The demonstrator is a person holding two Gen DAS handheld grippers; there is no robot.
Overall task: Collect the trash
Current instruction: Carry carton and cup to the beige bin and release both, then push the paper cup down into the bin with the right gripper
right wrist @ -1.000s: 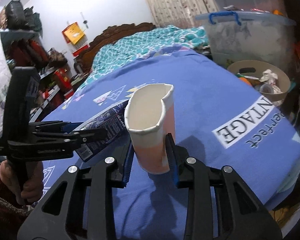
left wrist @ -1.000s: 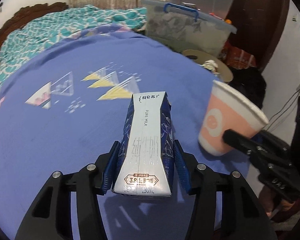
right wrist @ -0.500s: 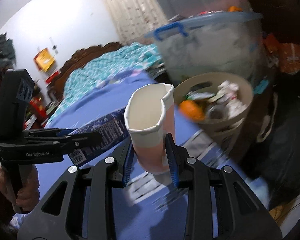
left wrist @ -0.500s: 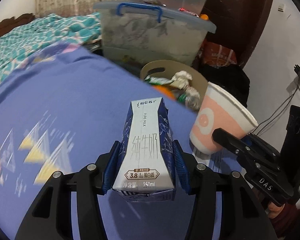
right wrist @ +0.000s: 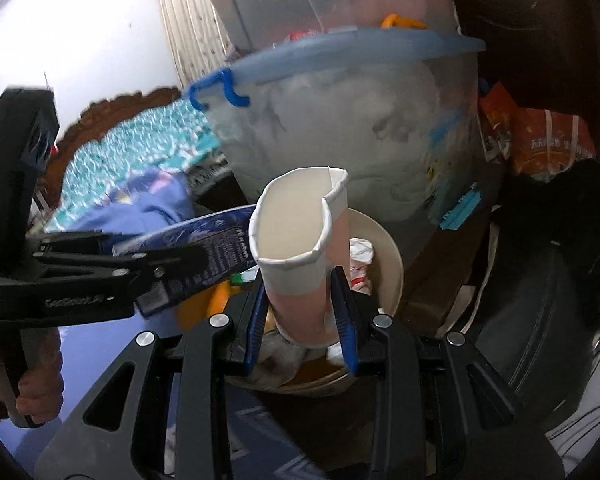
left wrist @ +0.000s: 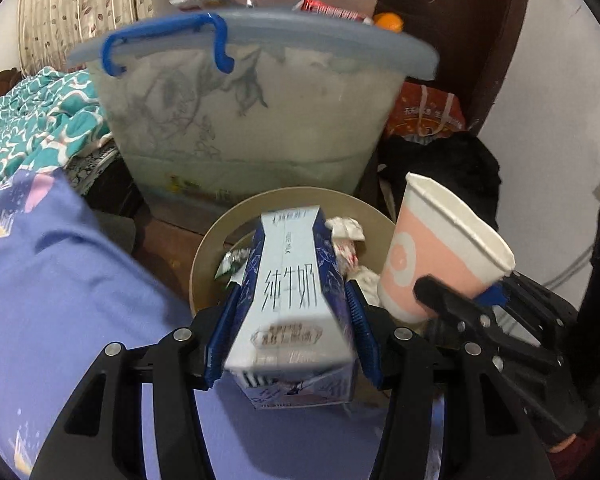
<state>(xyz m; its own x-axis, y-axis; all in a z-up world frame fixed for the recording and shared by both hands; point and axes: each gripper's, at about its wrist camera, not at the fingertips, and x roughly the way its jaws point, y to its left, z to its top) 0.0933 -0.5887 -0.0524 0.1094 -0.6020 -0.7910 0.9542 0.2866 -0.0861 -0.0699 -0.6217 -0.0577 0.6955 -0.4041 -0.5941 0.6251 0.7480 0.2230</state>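
Observation:
My left gripper (left wrist: pixel 290 324) is shut on a blue and white milk carton (left wrist: pixel 290 292) and holds it over the near rim of a round beige trash bin (left wrist: pixel 220 236) holding crumpled wrappers. My right gripper (right wrist: pixel 302 312) is shut on a dented pink and white paper cup (right wrist: pixel 300 256), also held above the trash bin (right wrist: pixel 392 264). The cup (left wrist: pixel 440 248) shows at the right of the left wrist view, the carton (right wrist: pixel 204 252) at the left of the right wrist view.
A big translucent storage tub with a blue-handled lid (left wrist: pixel 252 104) stands right behind the bin. The purple bedspread (left wrist: pixel 60 288) lies to the left and below. Black bags (right wrist: pixel 548 280) and an orange bag (right wrist: pixel 540 140) sit to the right by a dark wooden door.
Both grippers have swung right off the bed with the carton and cup, and now hang over the trash bin. Both grips are unchanged.

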